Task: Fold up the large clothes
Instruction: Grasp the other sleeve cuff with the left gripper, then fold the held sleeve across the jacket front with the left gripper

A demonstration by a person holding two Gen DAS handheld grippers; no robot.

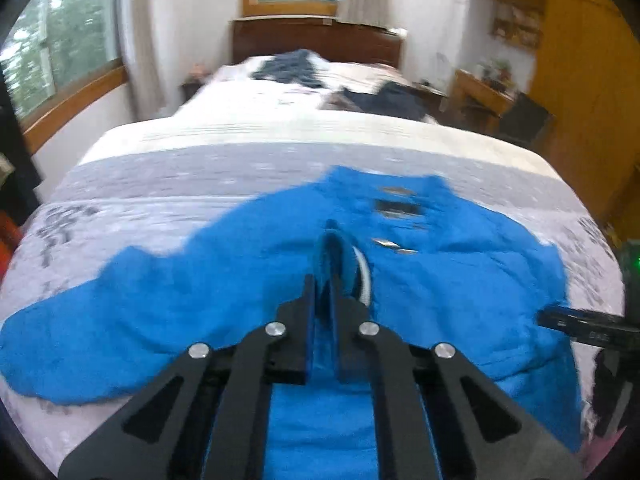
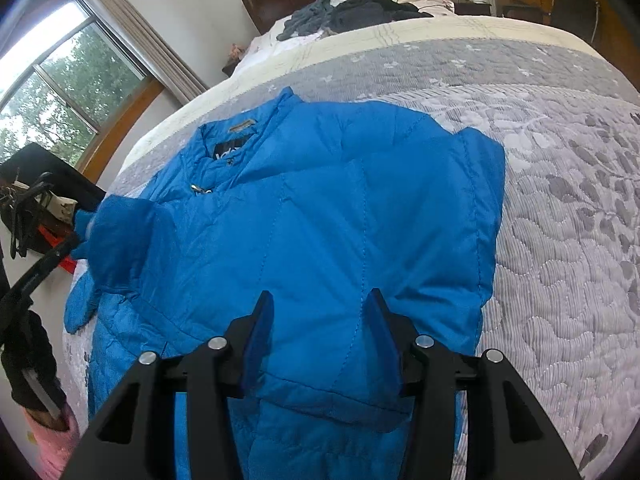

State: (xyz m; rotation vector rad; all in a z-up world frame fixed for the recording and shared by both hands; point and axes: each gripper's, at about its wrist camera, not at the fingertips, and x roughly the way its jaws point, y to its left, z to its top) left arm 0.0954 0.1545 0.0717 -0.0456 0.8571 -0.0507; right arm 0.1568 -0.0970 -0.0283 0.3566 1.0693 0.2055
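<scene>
Blue jacket (image 2: 320, 208) spread on bed (image 2: 560, 200), under both tools. Left tool (image 1: 334, 240) clenched on a fabric fold; right tool (image 2: 320, 304) released, hovering above. Mid-fold, likely; next: carry fold across.
</scene>
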